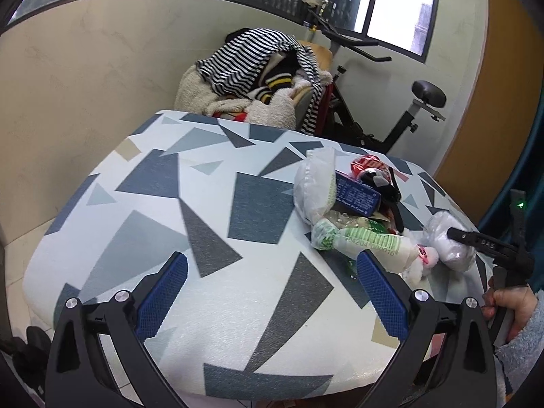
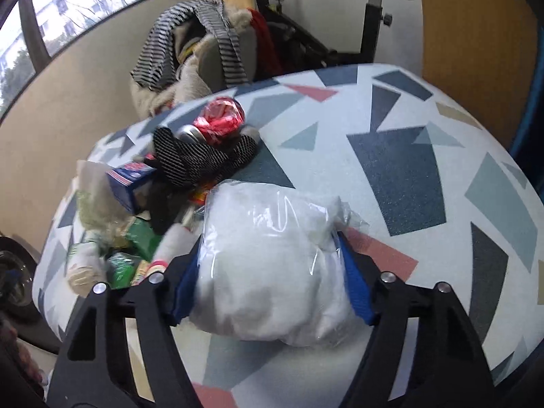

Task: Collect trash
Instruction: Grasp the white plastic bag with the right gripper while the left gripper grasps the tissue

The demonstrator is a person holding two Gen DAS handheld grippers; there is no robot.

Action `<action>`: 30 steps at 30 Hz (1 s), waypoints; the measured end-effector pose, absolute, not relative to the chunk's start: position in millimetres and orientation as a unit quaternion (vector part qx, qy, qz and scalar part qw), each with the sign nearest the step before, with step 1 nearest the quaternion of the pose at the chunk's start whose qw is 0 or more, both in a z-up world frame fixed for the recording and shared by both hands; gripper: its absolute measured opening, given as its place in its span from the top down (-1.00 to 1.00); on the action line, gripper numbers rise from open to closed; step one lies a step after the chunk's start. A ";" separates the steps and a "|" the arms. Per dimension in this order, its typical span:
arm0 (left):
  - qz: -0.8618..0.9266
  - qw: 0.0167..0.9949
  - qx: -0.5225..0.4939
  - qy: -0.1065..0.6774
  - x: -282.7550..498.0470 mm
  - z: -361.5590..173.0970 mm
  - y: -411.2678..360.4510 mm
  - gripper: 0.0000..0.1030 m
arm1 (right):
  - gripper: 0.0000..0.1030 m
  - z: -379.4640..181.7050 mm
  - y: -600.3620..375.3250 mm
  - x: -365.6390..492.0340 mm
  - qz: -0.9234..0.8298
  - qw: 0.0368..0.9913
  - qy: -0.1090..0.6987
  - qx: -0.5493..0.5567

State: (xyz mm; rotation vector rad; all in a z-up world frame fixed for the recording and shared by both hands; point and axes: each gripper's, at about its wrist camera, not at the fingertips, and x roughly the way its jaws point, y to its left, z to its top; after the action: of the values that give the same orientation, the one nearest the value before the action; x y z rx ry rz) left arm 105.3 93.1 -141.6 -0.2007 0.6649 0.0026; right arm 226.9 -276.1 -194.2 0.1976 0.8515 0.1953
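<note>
- My right gripper (image 2: 272,272): blue pads pressed into both flanks of the white bag (image 2: 272,265), jaws clamped on it. The bag is clear crinkled film over soft white filling, bulging out past the pads, with glossy creases across its top.
- The white bag sits on the near part of the patterned table (image 2: 408,176), just right of the trash pile (image 2: 163,197).
- My left gripper (image 1: 272,292): jaws wide apart, nothing between the pads, only the table's cloth (image 1: 204,204) of grey, blue and tan triangles below. From here the white bag (image 1: 448,241) shows at the pile's right, one black finger of my right gripper (image 1: 482,241) across it.
- Trash pile, nearest part: green wrappers (image 2: 136,248) and a white printed wrapper with green stripes (image 1: 370,241).
- Pile middle: a dark blue carton (image 1: 357,197) leaning on a cloudy plastic bag (image 1: 312,183); a black mesh piece (image 2: 204,159) draped over it.
- Pile far edge: a crushed red can (image 2: 221,119).
- Beyond the table: a chair heaped with striped clothes (image 1: 251,64), and an exercise bike (image 1: 391,115) to its right.
</note>
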 end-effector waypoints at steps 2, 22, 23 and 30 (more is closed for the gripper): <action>-0.004 0.940 -0.096 0.327 109.8 -142.4 89.7 -0.89 | -0.38 -187.6 -277.1 219.1 0.093 0.908 0.398 0.097; -0.052 0.917 -0.160 0.361 250.4 -136.5 67.3 -0.71 | -0.39 -165.6 -277.0 174.5 0.096 0.923 0.364 0.080; -0.050 0.915 -0.164 0.364 257.3 -136.8 68.2 -0.71 | -0.39 -165.1 -276.8 171.8 0.097 0.923 0.363 0.079; -0.033 0.898 -0.156 0.410 301.6 -157.4 65.1 -0.37 | -0.39 -166.4 -279.8 158.4 0.097 0.921 0.366 0.088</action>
State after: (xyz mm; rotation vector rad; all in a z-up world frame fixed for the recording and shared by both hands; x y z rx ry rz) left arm 301.6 65.1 -157.4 -0.3236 0.8500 -0.0680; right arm 158.4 -279.8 -166.4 0.1804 0.7515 0.1992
